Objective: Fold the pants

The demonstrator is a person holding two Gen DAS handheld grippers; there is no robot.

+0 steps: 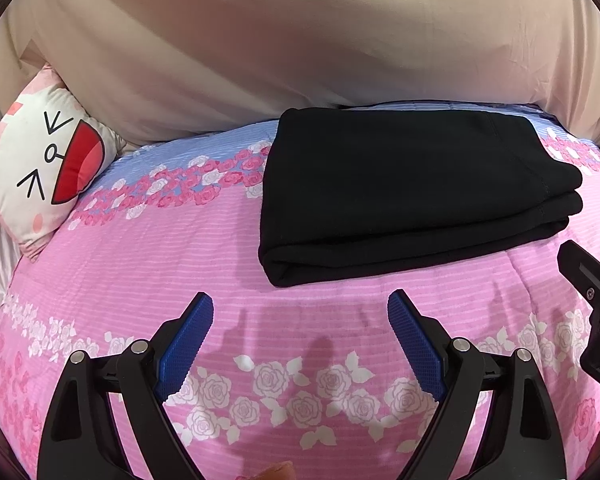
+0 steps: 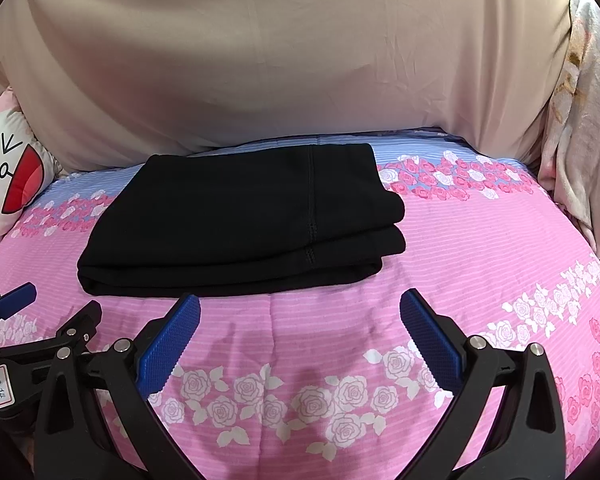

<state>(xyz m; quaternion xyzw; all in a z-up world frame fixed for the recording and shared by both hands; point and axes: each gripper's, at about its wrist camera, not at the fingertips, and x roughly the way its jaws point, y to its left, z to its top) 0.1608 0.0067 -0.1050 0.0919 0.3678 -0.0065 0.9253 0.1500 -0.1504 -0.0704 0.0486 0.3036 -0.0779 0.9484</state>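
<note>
The black pants (image 1: 412,192) lie folded into a compact layered rectangle on the pink floral bedspread (image 1: 140,264); they also show in the right wrist view (image 2: 244,220). My left gripper (image 1: 300,308) is open and empty, just in front of the pants and a little to their left. My right gripper (image 2: 300,304) is open and empty, just in front of the pants' near edge. Part of the right gripper shows at the right edge of the left wrist view (image 1: 596,312). The left gripper shows at the left edge of the right wrist view (image 2: 16,300).
A large beige pillow (image 1: 280,40) lies behind the pants. A white cat-face cushion (image 1: 44,168) sits at the left. A pale floral blanket (image 2: 580,140) hangs at the right. The bedspread (image 2: 480,260) extends around the pants.
</note>
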